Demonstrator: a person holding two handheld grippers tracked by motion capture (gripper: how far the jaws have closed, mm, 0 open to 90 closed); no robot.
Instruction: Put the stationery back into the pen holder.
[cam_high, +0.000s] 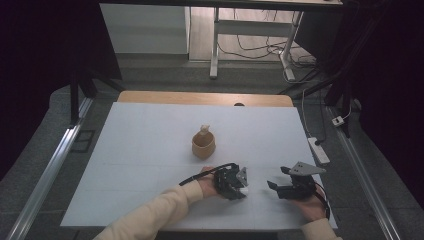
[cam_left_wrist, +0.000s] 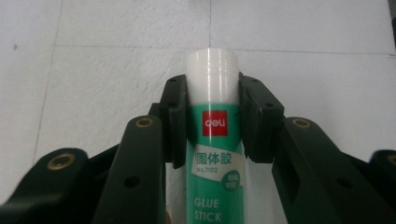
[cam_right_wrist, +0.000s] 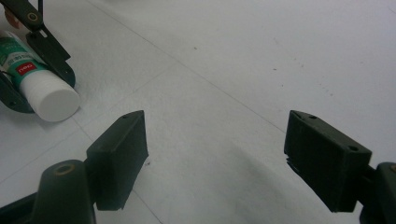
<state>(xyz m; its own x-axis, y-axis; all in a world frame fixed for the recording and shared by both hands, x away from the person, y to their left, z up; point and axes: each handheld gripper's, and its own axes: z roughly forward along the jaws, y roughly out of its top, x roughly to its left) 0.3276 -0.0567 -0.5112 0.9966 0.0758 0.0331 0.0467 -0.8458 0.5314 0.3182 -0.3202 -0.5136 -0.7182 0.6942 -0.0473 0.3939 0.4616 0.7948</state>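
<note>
Glue stick sits clamped between the jaws of the left hand-held gripper, low over the white worktop near its front edge, white cap pointing forward past the pads. The right hand-held gripper hovers just beside it with its jaws spread wide and nothing between them. As I judge it, the step is to take the cap: bring the right one in line with the tube, close squarely on the white cap only, and keep the left grip firm on the green body so the tube cannot twist. A wooden cup stands farther back, well apart.
</note>
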